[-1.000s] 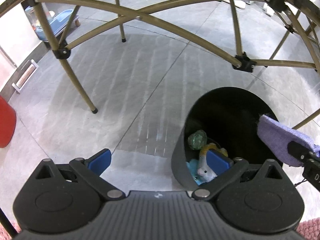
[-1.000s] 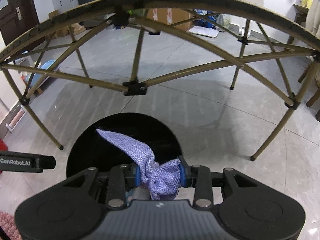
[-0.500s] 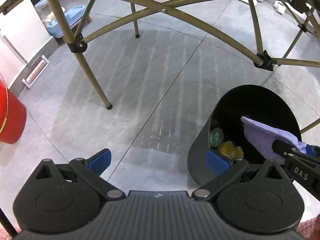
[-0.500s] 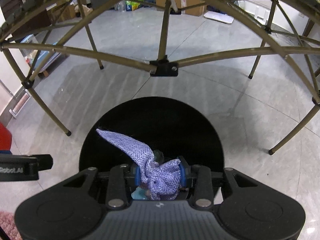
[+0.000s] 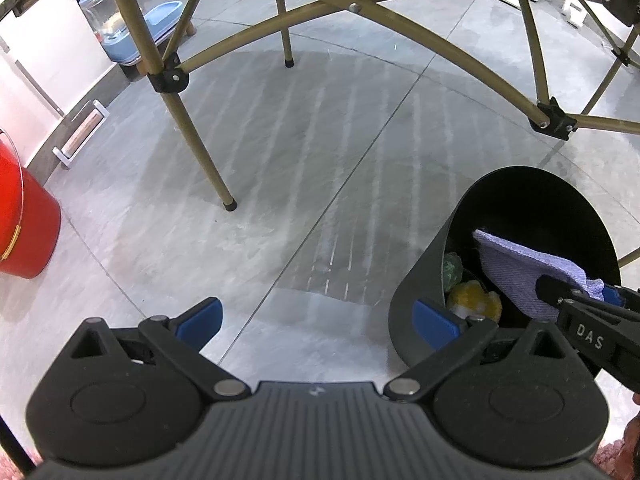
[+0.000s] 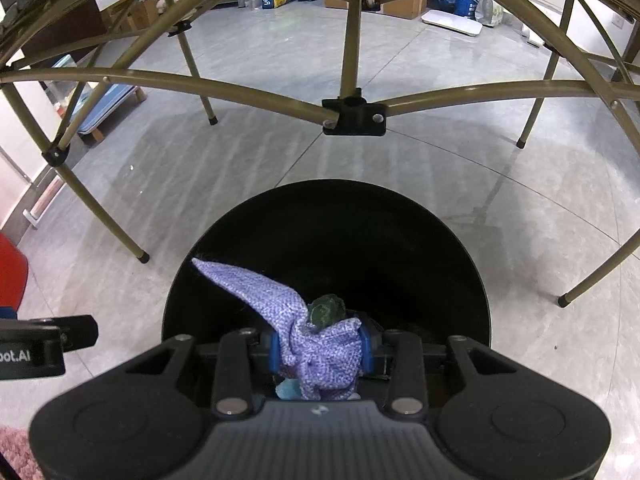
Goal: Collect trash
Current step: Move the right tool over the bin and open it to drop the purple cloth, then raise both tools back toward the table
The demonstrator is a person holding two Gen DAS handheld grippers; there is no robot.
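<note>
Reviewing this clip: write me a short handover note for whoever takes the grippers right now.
Right gripper: shut on the purple cloth, held over the open black bin.
Left gripper: jaws open, empty, beside the bin above bare floor.
In the bin: a green wad and a yellow item.
Done: cloth carried to the bin.
Left: open the right jaws to drop the cloth. No other trash shows on the floor in these views.

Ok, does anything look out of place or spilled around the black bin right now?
Nothing looks spilled. The black bin stands upright on the floor with scraps inside, and the right gripper is clamped on a purple cloth over its opening. The left gripper is open and empty beside the bin.
</note>
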